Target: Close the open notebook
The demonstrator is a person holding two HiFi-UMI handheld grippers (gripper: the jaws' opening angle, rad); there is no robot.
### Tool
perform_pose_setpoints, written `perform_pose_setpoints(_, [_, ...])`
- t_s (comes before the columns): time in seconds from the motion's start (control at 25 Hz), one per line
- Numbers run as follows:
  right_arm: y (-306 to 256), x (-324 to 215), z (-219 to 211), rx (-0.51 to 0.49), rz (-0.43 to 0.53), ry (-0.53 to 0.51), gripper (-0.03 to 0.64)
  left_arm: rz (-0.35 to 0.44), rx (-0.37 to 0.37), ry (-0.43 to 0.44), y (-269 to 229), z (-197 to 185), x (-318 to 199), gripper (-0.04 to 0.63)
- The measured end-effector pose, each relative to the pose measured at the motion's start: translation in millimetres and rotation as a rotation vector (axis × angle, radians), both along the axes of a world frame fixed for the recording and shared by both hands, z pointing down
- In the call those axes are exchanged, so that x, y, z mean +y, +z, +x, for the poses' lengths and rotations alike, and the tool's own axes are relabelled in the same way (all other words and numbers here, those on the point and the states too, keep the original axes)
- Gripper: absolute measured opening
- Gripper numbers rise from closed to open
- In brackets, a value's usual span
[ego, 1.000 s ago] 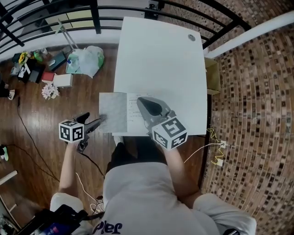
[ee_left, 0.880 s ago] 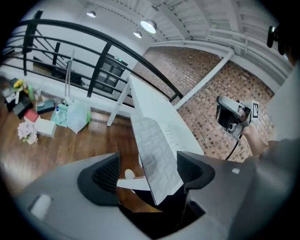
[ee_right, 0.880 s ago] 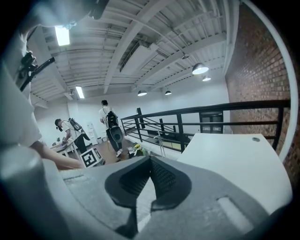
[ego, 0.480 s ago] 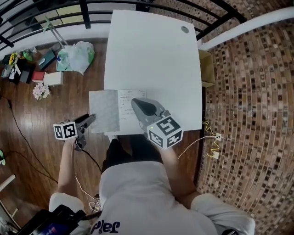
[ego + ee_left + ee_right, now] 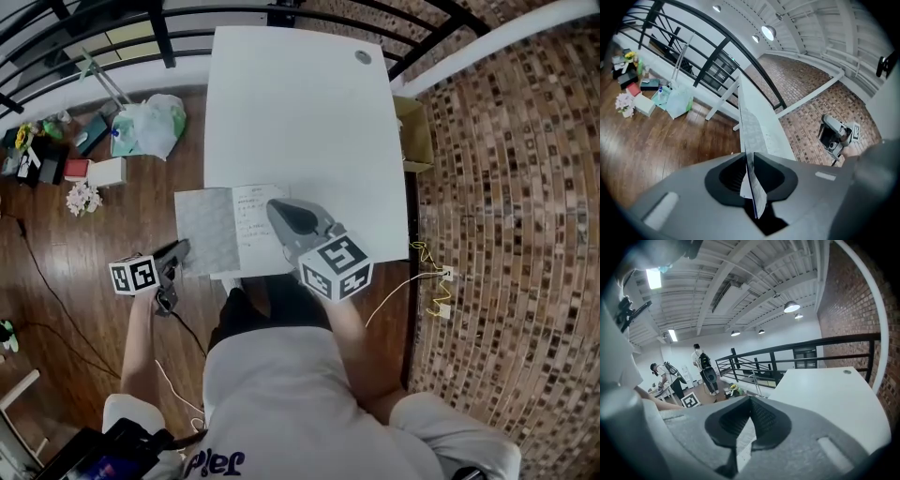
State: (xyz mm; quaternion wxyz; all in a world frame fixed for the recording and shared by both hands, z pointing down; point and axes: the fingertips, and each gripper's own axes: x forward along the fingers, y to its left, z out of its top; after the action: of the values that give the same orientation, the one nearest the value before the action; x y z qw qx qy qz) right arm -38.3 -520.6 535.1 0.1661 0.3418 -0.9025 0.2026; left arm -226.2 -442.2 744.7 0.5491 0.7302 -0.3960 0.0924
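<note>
The open notebook lies at the near left of the white table (image 5: pixel 300 112). Its grey patterned left cover (image 5: pixel 204 231) overhangs the table's edge, and its written right page (image 5: pixel 253 225) lies flat. My left gripper (image 5: pixel 180 249) is at the cover's near left corner. In the left gripper view the cover (image 5: pixel 749 126) runs edge-on between the jaws, and the left gripper (image 5: pixel 744 153) is closing on it with the tips pinching the sheet. My right gripper (image 5: pixel 281 214) rests shut over the right page. In its own view the right gripper (image 5: pixel 750 398) has its tips together, with the page below them.
Bags and small items (image 5: pixel 148 127) lie on the wooden floor left of the table, below a black railing (image 5: pixel 159 28). A cardboard box (image 5: pixel 412 131) stands at the table's right edge on brick flooring. A cable (image 5: pixel 431 281) trails nearby. Two people (image 5: pixel 704 366) stand far off.
The left gripper came down to the cover's corner and its wide-open jaws closed round the sheet. The right gripper stayed on the right page.
</note>
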Motion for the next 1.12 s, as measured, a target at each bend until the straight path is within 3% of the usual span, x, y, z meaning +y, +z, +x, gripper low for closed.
perform_pose_setpoints(0.48, [-2,-10,21,-0.036,0.007,0.086,-0.008,-0.029,0.228,-0.036,-78,47,-14,0.023])
perform_pose_setpoints(0.76, [-3,-17,49,-0.051,0.005,0.162,-0.008,-0.048,0.266,-0.039,-109,93,-29,0.023])
perform_pose_setpoints(1.12, [-7,-17,105,-0.043,0.016,0.275,-0.008,-0.070,0.291,-0.004,-114,160,-47,0.022])
